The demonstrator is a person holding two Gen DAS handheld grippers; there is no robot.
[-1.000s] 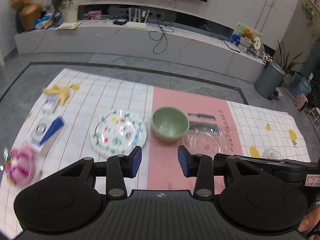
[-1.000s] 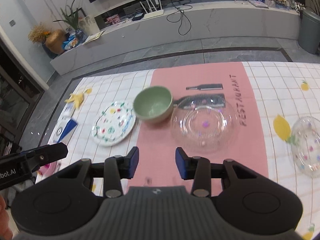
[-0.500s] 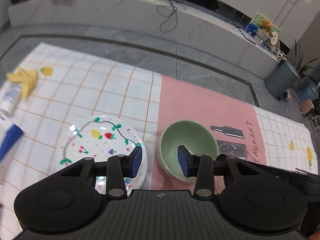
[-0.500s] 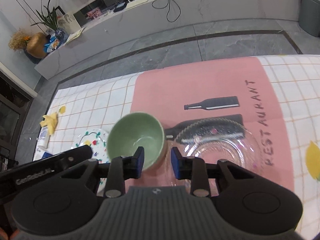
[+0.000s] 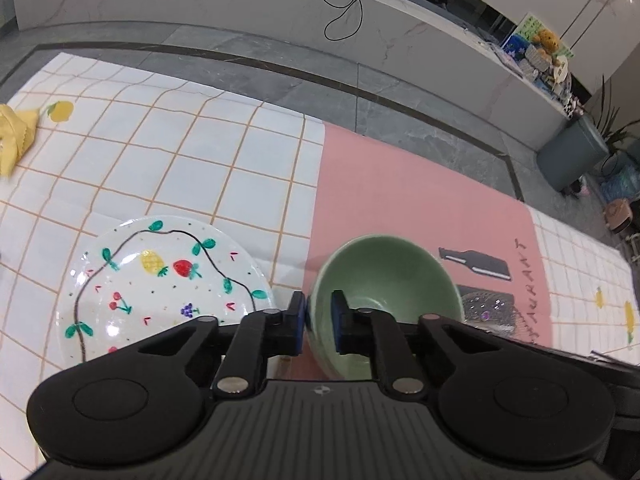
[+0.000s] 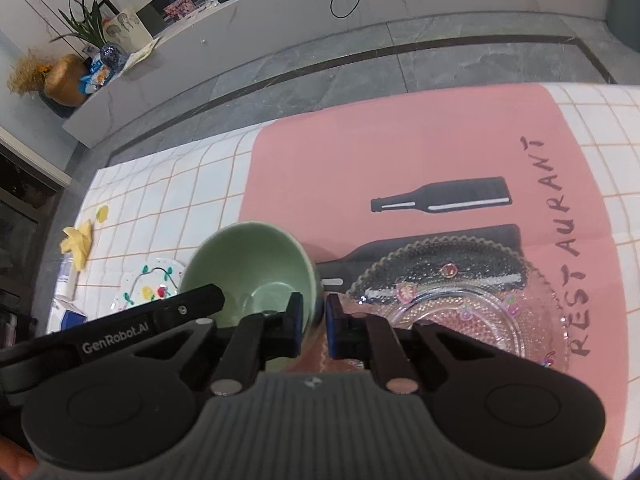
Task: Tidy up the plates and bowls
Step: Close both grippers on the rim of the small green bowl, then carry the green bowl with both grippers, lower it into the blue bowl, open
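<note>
A green bowl stands on the pink mat. My left gripper is shut on its left rim, one pad inside the wall and one outside. My right gripper is shut on the opposite rim of the same bowl, also astride the wall. Left of the bowl lies a white plate painted with fruit. A clear glass plate with a beaded edge lies to the right, close to the bowl.
The mat and a white checked cloth cover the floor. A yellow cloth lies at the far left. Beyond are grey tiles, a long low stone shelf and a grey bin.
Both grippers came down and forward to the green bowl. Their jaws, wide apart before, have shut on its rim from opposite sides.
</note>
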